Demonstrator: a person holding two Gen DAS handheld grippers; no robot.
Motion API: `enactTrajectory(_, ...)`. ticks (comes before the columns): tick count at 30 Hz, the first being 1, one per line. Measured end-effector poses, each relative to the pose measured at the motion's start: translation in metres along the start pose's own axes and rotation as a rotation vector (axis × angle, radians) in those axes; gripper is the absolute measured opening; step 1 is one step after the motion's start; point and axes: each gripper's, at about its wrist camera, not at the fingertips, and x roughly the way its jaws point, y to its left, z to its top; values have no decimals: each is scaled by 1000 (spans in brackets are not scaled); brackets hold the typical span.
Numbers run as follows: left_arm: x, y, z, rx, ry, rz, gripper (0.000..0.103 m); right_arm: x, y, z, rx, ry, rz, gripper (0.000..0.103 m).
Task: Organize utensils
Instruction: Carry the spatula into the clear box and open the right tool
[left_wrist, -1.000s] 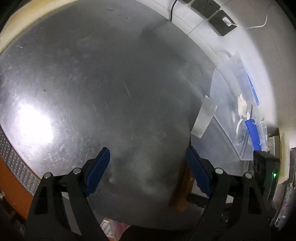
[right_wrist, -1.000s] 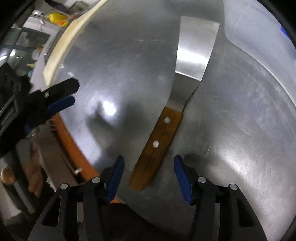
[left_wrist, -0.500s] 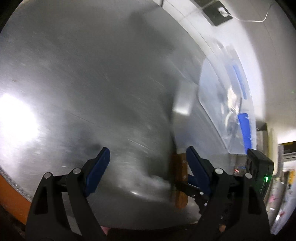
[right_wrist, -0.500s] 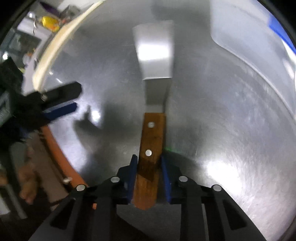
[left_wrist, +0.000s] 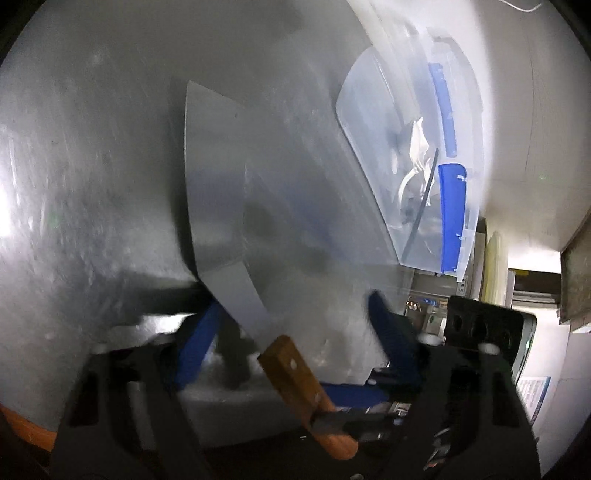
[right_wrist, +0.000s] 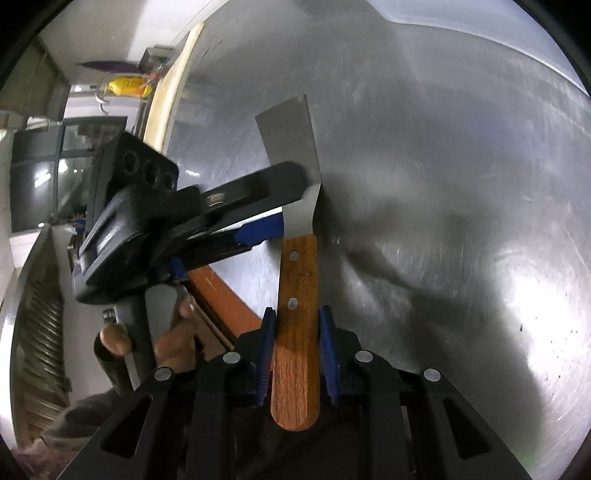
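Note:
A spatula with a steel blade (right_wrist: 291, 136) and a wooden handle (right_wrist: 297, 295) is tilted above the steel table. My right gripper (right_wrist: 297, 325) is shut on the handle, blue pads pressing both sides. My left gripper (right_wrist: 286, 201) reaches in from the left, and its jaws are closing around the blade's narrow neck. In the left wrist view the blade (left_wrist: 214, 184) runs up between the left gripper's (left_wrist: 291, 321) pads. One pad is near the neck and the other still stands well off. The right gripper (left_wrist: 332, 421) shows at the handle's (left_wrist: 295, 376) end.
A clear plastic box (left_wrist: 424, 166) with blue latches holds pale utensils at the table's right side, by the wall. The steel table (left_wrist: 92, 166) has an orange front edge (right_wrist: 221, 291). A person's hand (right_wrist: 177, 332) holds the left gripper. A cream board (right_wrist: 166, 85) lines the far edge.
The right gripper shut on the wooden handle and raised the spatula off the table. The left gripper swung over to the blade, and its jaws have narrowed.

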Motion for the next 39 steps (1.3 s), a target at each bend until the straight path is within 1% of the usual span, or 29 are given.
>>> enactTrajectory(1,4,3,-2,-28,12,6,44,0,-1,-1,-5,3,-2,26)
enactTrajectory(2,6,8,-5,-59,18,13,23,-3,1,-2,-10,4,-8,26)
enactTrajectory(3,8,14,-7,-84,19,15,14,1,4,-4,-11,3,-17,26)
enactTrajectory(4,9,21,-10,-116,20,-9,10,-1,2,-1,-12,9,-17,26)
enactTrajectory(5,9,26,-14,-145,14,-33,10,4,5,3,-14,15,-14,26)
enactTrajectory(6,8,27,-17,-151,5,-33,10,5,6,2,-19,18,-9,26)
enactTrajectory(8,4,24,-23,-135,-13,-17,9,5,8,4,-32,22,3,26)
enactTrajectory(10,-7,12,-30,-100,-48,-20,9,2,18,7,-65,14,8,26)
enactTrajectory(11,-15,3,-31,-74,-67,-27,9,-5,23,3,-88,5,14,26)
enactTrajectory(13,-36,-26,-33,6,-115,-57,8,-27,38,0,-144,-41,33,26)
enactTrajectory(14,-44,-41,-33,51,-135,-71,8,-43,47,0,-177,-79,44,26)
enactTrajectory(16,-62,-89,-25,186,-180,-84,8,-68,60,1,-220,-147,52,26)
enactTrajectory(17,-66,-105,-20,227,-189,-92,8,-83,65,4,-239,-189,50,26)
enactTrajectory(19,-68,-154,3,336,-201,-108,8,-122,73,16,-275,-293,20,26)
enactTrajectory(21,-61,-207,34,453,-210,-85,8,-161,77,36,-284,-398,-25,26)
enactTrajectory(22,-56,-226,48,481,-206,-76,8,-175,78,47,-282,-438,-50,26)
enactTrajectory(24,-38,-264,85,534,-177,-49,8,-201,73,81,-247,-495,-110,26)
enactTrajectory(25,-26,-278,103,543,-155,-37,8,-207,67,95,-219,-509,-124,26)
enactTrajectory(26,-17,-283,119,543,-130,-21,8,-213,58,114,-179,-515,-148,26)
enactTrajectory(27,1,-292,138,547,-92,10,9,-214,50,127,-150,-514,-163,26)
enactTrajectory(29,38,-296,166,521,-27,70,9,-213,23,149,-78,-497,-181,26)
enactTrajectory(31,69,-289,183,499,28,120,9,-207,-3,160,-17,-469,-170,26)
enactTrajectory(32,90,-282,193,483,64,158,9,-202,-15,168,12,-450,-152,27)
enactTrajectory(33,95,-274,201,474,77,178,9,-198,-28,176,42,-443,-118,27)
enactTrajectory(34,112,-265,210,448,112,201,9,-194,-38,183,70,-426,-107,28)
enactTrajectory(36,133,-249,219,414,159,243,9,-184,-55,197,111,-390,-89,28)
enactTrajectory(38,148,-238,224,393,193,294,9,-178,-65,207,130,-375,-92,25)
enactTrajectory(39,158,-232,225,382,222,335,10,-174,-69,211,136,-368,-109,25)
